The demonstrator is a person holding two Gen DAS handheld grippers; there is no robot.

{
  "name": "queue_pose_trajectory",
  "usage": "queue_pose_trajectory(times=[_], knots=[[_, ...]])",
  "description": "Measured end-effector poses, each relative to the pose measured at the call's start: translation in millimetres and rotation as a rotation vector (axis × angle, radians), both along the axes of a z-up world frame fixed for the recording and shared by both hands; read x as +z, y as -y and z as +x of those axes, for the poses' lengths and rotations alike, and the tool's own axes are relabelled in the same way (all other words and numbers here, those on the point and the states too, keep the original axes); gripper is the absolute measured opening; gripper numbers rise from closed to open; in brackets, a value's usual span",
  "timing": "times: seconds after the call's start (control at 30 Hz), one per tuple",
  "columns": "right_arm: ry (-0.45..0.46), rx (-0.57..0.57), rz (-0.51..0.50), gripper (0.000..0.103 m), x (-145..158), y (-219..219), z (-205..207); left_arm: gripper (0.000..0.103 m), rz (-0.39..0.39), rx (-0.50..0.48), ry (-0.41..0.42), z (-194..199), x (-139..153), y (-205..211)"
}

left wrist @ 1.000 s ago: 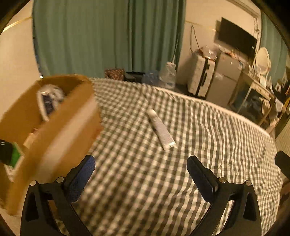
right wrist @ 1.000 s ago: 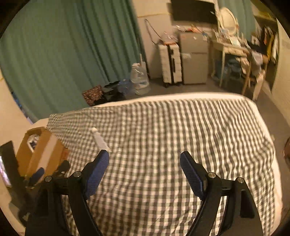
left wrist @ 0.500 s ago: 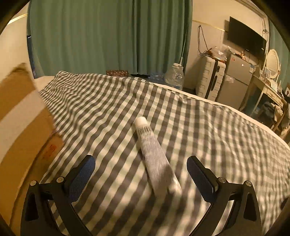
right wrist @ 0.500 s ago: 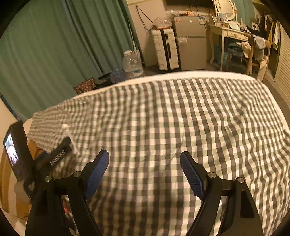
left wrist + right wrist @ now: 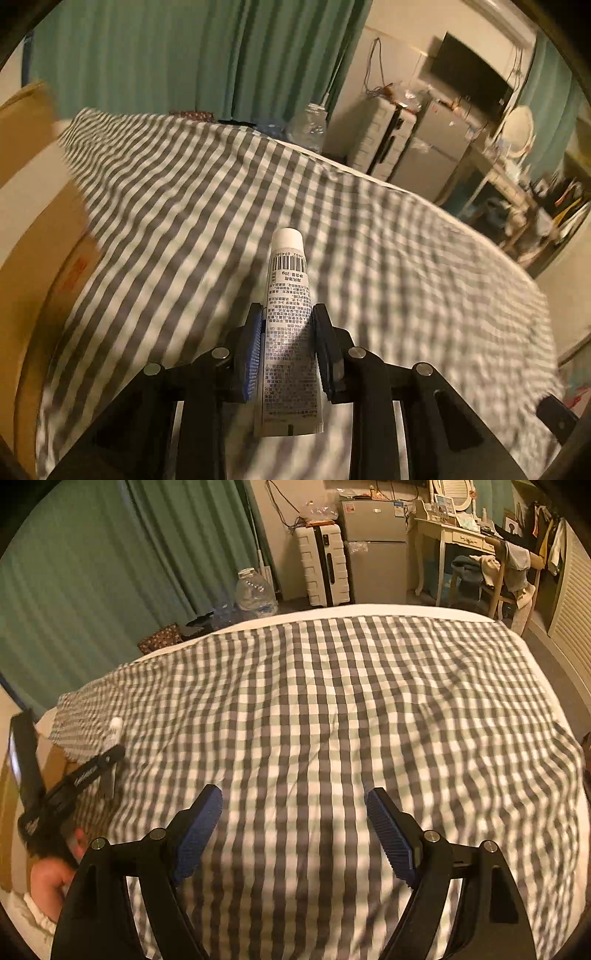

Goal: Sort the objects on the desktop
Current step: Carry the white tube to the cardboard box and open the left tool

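A white tube [image 5: 287, 325] with a barcode and a white cap lies lengthwise between the fingers of my left gripper [image 5: 287, 321], which is shut on it over the grey checked cloth [image 5: 406, 258]. The cap points away from me. In the right wrist view the tube [image 5: 113, 731] shows small at the far left with the left gripper's black body [image 5: 74, 779] around it. My right gripper [image 5: 293, 812] is open and empty above the middle of the cloth [image 5: 332, 701].
A cardboard box [image 5: 33, 221] stands at the left edge of the cloth, close to the left gripper; it also shows in the right wrist view [image 5: 7, 797]. Beyond the far edge are green curtains, a water jug [image 5: 255, 590], a suitcase [image 5: 327, 565] and a desk.
My left gripper moved from the box to the tube, came down over it and shut on it. My right gripper stayed open and shifted slightly over the cloth.
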State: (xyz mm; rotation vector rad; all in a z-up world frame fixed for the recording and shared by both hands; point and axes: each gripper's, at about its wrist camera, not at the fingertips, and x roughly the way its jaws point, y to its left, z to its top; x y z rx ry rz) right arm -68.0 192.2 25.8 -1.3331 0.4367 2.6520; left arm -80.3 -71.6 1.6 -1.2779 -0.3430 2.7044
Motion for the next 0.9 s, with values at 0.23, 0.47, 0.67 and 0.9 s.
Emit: queue_pose_trajectory(times=[0.23, 0.47, 0.67, 0.9], knots=[[-0.015, 0.043, 0.001, 0.081, 45.5, 32.0, 49.1, 0.026, 0.097, 0.059, -0.037, 86.4, 54.7, 31.6], [-0.083, 0.101, 0.03, 0.081, 104.7, 77.8, 83.6, 0.027, 0.1, 0.188, -0.205, 120.2, 149.9, 116.9], [-0.133, 0.14, 0.077, 0.081, 145.7, 107.7, 100.3, 0.027, 0.014, 0.288, -0.136, 117.2, 144.9, 215.0], [-0.115, 0.14, 0.074, 0.085, 150.4, 133.2, 95.2, 0.103, -0.19, 0.24, -0.062, 108.5, 116.8, 200.1]])
